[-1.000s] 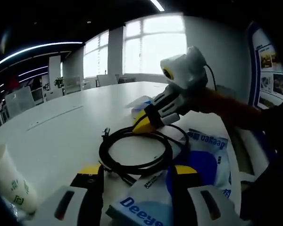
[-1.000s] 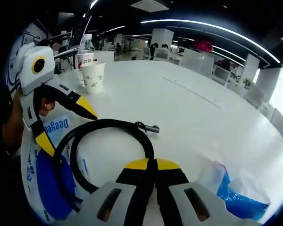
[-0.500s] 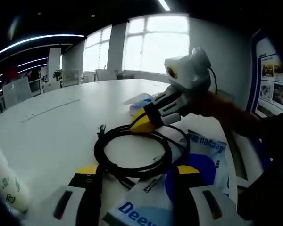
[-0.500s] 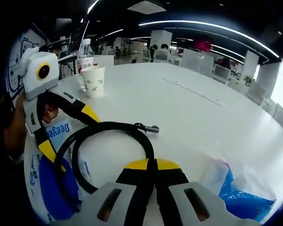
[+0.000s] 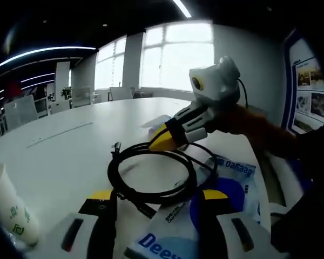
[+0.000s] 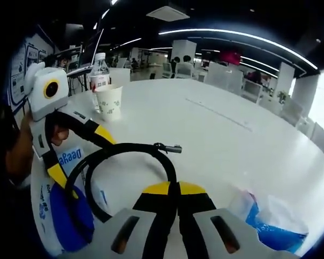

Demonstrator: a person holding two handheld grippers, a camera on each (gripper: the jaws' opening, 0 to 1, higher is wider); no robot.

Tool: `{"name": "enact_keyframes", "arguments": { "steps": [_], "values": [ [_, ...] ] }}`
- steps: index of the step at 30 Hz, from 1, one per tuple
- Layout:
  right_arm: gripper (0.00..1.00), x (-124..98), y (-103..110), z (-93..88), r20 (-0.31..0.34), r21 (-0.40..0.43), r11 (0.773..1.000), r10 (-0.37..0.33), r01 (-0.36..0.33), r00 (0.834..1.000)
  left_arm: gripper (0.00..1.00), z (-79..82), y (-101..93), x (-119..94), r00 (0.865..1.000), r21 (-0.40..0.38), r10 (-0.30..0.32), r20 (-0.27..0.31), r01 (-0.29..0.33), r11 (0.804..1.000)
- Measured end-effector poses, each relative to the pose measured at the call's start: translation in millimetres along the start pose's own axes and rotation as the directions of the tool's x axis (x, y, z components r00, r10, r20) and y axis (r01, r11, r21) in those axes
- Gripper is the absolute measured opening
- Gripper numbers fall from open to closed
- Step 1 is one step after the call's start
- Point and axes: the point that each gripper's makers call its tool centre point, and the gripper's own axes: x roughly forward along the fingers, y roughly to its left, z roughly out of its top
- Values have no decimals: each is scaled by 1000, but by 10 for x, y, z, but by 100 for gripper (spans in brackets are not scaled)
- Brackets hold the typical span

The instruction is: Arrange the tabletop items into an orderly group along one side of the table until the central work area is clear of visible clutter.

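A coiled black cable (image 5: 151,174) lies partly over a blue-and-white pouch (image 5: 232,189) on the white table (image 5: 70,145). My right gripper (image 5: 163,141) reaches in from the right and is shut on the coil's far edge. In the right gripper view its closed yellow tips (image 6: 168,188) pinch the cable (image 6: 97,167). My left gripper (image 5: 157,195) stands open, its jaws wide apart over the pouch's near end, just short of the coil. From the right gripper view the left gripper (image 6: 81,154) hangs open at the left over the pouch (image 6: 65,210).
A paper cup (image 6: 109,102) and a water bottle (image 6: 99,66) stand at the table's far side; the cup (image 5: 8,210) is near my left jaw. A crumpled blue-and-white packet (image 6: 272,221) lies beside the right gripper. Chairs and desks ring the room.
Both views have shifted a little with the hands. The right gripper stays shut on the cable and the coil has barely moved. The left gripper remains open.
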Motion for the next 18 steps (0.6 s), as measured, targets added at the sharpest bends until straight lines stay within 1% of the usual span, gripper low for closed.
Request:
{"name": "enact_keyframes", "arguments": {
  "steps": [6,9,11,13,16,18],
  "values": [
    [0,-62,9,136,22,-27,1000,-15,16,1000,59,78,-5,-91,1000,13,5,26,-5,1000],
    [0,-108,13,209,34,-32,999,-21,22,999,59,152,-6,-152,999,22,10,50,-11,1000],
    [0,-140,9,273,47,-31,999,-23,25,999,58,241,-5,-213,997,24,12,79,-14,1000],
    [0,-163,13,320,55,-37,999,-28,30,998,58,275,-9,-237,997,32,13,83,-15,999],
    [0,-195,30,388,67,-49,998,-36,39,997,58,260,-3,-239,997,40,14,73,-17,999],
    [0,-230,44,434,76,-55,998,-39,43,996,58,293,-12,-278,996,42,18,86,-21,999]
  ]
}}
